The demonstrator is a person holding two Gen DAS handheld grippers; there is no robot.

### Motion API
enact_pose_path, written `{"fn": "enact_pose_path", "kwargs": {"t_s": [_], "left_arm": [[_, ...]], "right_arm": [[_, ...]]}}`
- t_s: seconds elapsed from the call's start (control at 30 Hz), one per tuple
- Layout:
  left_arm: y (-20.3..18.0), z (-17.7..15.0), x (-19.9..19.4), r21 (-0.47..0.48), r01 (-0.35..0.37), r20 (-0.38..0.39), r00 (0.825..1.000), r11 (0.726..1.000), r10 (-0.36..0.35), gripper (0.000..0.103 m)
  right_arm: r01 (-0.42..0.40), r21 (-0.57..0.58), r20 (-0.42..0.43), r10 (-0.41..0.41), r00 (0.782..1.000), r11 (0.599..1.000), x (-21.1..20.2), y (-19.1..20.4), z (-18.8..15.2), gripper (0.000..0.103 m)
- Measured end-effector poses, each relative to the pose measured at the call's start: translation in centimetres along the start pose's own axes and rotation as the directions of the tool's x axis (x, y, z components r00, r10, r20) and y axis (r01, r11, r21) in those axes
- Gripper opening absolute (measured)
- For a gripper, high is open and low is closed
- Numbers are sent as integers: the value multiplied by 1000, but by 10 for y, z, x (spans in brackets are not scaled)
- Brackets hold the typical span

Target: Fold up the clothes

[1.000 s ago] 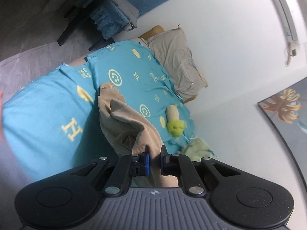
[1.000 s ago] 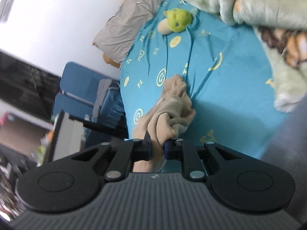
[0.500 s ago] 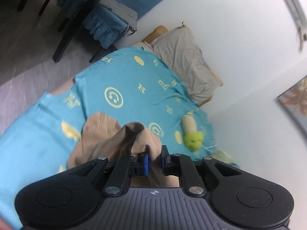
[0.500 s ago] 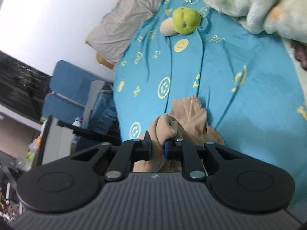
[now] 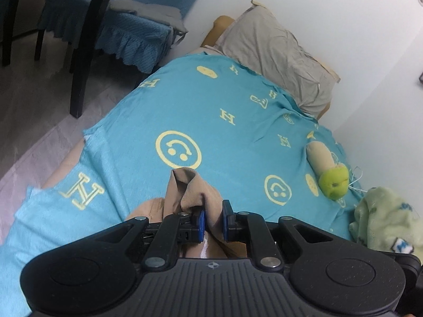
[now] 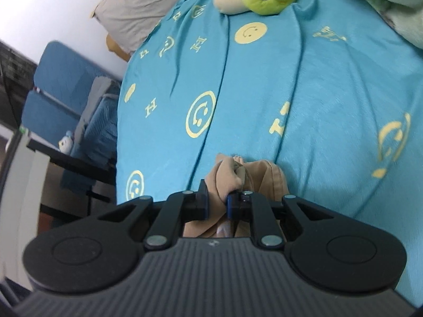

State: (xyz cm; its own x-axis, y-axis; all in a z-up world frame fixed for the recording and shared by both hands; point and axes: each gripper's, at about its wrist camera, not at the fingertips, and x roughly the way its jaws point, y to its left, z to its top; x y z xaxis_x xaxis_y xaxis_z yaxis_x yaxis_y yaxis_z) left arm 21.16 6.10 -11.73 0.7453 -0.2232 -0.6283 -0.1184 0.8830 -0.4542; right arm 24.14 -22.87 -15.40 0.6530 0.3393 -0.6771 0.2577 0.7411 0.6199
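Fold underway: tan garment (image 5: pixel 194 189) pinched in jaws of both left gripper (image 5: pixel 211 222) and right gripper (image 6: pixel 217 206), bunched low over the blue bed sheet (image 5: pixel 211 100). Next, probably: lay flat, smooth, release.

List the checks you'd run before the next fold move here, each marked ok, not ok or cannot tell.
1. Left gripper pinching the tan garment: ok.
2. Right gripper pinching the same garment: ok.
3. Bare blue bedspread ahead to lay it on: ok.
4. Green plush toy away from the landing spot: ok.
5. Garment spread flat: not ok, it is bunched at both grips.
6. Which edges are held: cannot tell.
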Motion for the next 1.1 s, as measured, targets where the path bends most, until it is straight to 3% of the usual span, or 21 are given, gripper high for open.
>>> {"fn": "enact_pose_path", "kwargs": {"t_s": [0.07,0.13,0.2,0.23,0.27,0.3,0.37,0.47,0.6,0.63,0.67,0.77,0.93,1.03,1.1], "left_arm": [[-4,0,-2,36,7,8,1000,999,-7,19],[-8,1,-7,73,23,26,999,997,-25,37],[-15,0,-18,116,36,70,997,993,-45,64],[-19,0,-23,142,39,92,994,989,-52,67],[-23,-1,-29,169,40,113,992,985,-60,74],[-28,-2,-35,202,38,130,989,979,-65,82],[-36,-5,-43,259,23,156,986,966,-66,85],[-42,-13,-44,311,-6,153,987,951,-44,86],[-38,-27,-26,348,-53,91,996,936,23,86],[-35,-31,-21,358,-65,76,996,931,40,86],[-33,-35,-16,369,-76,60,997,926,58,86],[-28,-46,3,388,-114,-4,992,914,125,85],[-33,-56,-3,450,-156,19,986,879,165,85],[-36,-55,-30,424,-132,49,991,896,123,85],[-39,-59,-50,411,-114,59,993,904,99,85]], "right_arm": [[-4,-32,6,5,1000,999,1,2,0,17],[-18,-73,17,19,1000,997,-1,6,0,18],[-29,-129,47,35,998,991,-7,12,-3,31],[-35,-164,70,47,996,986,-11,16,-5,55],[-42,-193,103,62,993,980,-16,19,-9,87],[-48,-218,143,81,986,975,-21,21,-12,97],[-25,-296,200,87,976,955,-32,32,-18,103],[14,-413,242,95,966,911,-41,45,-27,103],[0,-445,202,101,974,896,-35,43,-34,102],[5,-456,186,90,978,890,-30,43,-37,96],[27,-471,175,64,982,882,-26,43,-40,83],[122,-523,151,-49,987,843,-8,46,-52,55],[159,-577,161,-80,984,801,-7,45,-66,52],[140,-526,172,-56,983,839,-34,43,-70,52],[127,-523,185,-33,982,843,-54,42,-77,52]]}}
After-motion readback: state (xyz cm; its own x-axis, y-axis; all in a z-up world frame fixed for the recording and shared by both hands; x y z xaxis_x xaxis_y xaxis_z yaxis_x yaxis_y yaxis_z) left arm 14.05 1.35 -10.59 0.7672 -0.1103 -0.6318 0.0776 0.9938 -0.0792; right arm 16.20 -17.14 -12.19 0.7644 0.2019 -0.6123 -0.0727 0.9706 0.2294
